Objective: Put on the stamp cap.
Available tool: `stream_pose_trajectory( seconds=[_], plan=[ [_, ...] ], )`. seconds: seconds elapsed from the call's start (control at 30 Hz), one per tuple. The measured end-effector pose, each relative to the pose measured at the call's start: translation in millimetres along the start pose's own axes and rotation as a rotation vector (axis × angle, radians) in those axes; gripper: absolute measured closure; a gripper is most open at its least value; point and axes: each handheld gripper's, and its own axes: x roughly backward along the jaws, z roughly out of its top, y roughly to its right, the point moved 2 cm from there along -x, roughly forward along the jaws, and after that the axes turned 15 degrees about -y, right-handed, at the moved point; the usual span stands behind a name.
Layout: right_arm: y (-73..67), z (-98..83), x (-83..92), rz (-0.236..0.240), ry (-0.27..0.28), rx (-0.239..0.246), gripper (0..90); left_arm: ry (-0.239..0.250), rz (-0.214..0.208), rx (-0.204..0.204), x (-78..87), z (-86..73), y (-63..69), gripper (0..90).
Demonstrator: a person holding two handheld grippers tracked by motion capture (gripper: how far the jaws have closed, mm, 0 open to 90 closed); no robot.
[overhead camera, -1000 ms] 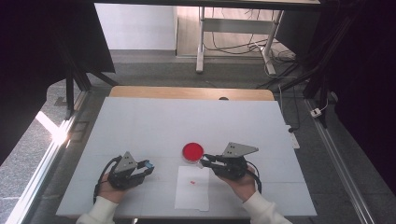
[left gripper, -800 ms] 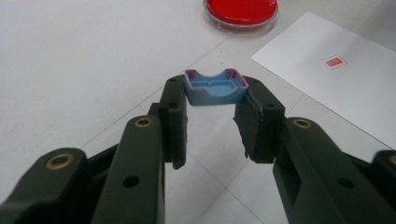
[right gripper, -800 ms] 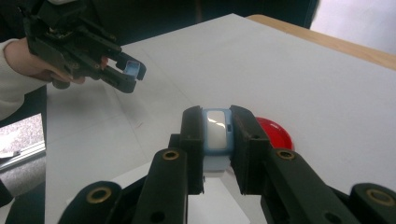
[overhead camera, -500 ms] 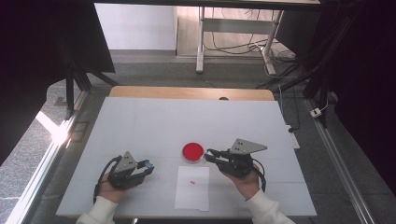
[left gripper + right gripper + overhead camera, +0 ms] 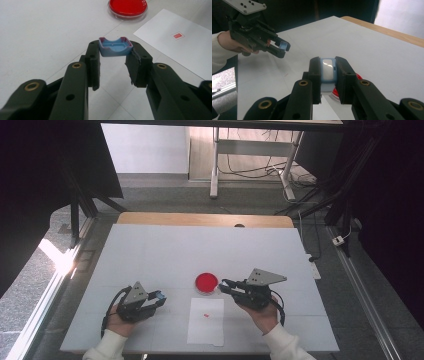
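Note:
My left gripper (image 5: pixel 114 53) is shut on a small blue cap (image 5: pixel 115 47) with a pinkish rim, held just above the white table (image 5: pixel 165 252) at front left. The right gripper (image 5: pixel 327 65) is shut on a pale blue stamp body (image 5: pixel 327 71) and hovers at the right edge of a round red dish (image 5: pixel 206 282). A white sheet of paper (image 5: pixel 206 327) with a small red stamp mark (image 5: pixel 206 314) lies in front of the dish, between the two grippers. In the right gripper view the left gripper (image 5: pixel 282 49) shows farther off with the cap (image 5: pixel 283 45).
A person's hands and white sleeves (image 5: pixel 102 351) come in from the table's near edge. A wooden strip (image 5: pixel 205 219) runs along the far edge. Beyond it stand a metal frame (image 5: pixel 250 150) and cables on the floor.
The right gripper has edged slightly to the right and up beside the red dish. The left gripper has stayed still with the cap.

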Motion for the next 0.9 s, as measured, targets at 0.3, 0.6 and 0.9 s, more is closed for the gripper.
stream_pose_trajectory(
  seconds=[0.3,0.6,0.9],
  plan=[
    [-0.8,0.1,-1.7,0.001,-0.005,-0.002,75.2,0.006,-0.002,-0.019,-1.1,6.6,4.2,64.3],
    [-2.3,1.0,-3.1,0.006,-0.003,-0.001,75.2,0.008,-0.013,-0.04,-4.8,13.2,11.0,64.2],
    [-5.1,1.8,-7.4,0.017,-0.005,0.002,75.2,0.005,-0.022,-0.063,-8.8,19.2,17.1,64.2]
  ],
)
